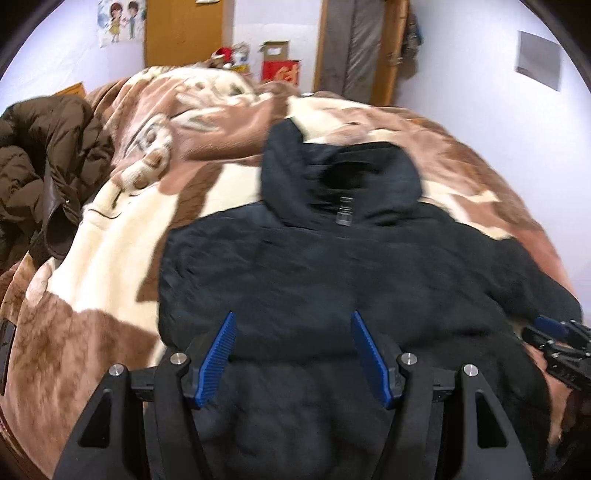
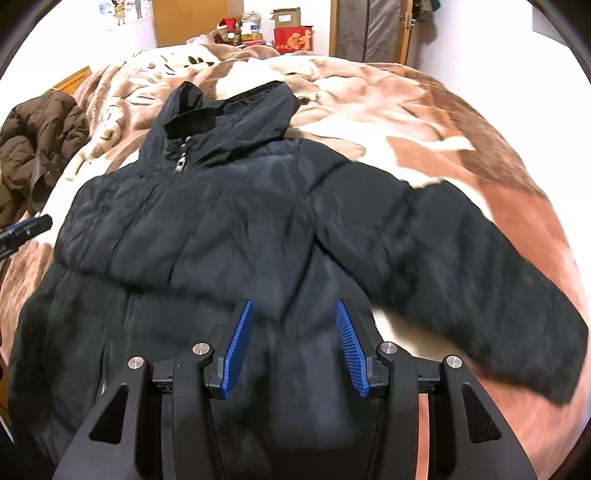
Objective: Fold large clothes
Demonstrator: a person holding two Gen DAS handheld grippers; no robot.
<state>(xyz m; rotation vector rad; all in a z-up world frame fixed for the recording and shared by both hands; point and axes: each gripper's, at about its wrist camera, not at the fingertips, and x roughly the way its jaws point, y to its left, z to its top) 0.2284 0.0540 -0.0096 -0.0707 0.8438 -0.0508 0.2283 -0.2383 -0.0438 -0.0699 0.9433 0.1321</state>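
Right wrist view: a red box (image 2: 293,38) and an open cardboard box (image 2: 287,16) are seen against the far wall, their contents hidden. The black puffer jacket (image 2: 229,221) is laid front-up on the bed, zipped, one sleeve (image 2: 480,266) stretched out to the right; that sleeve is only seen here. The left wrist view shows more of the brown down coat (image 1: 40,170) heaped at the bed's left edge. The plush brown-and-cream blanket (image 2: 443,122) covers the bed. The left gripper (image 1: 291,354) and right gripper (image 2: 294,345) are held over the jacket, jaws released, grasping nothing.
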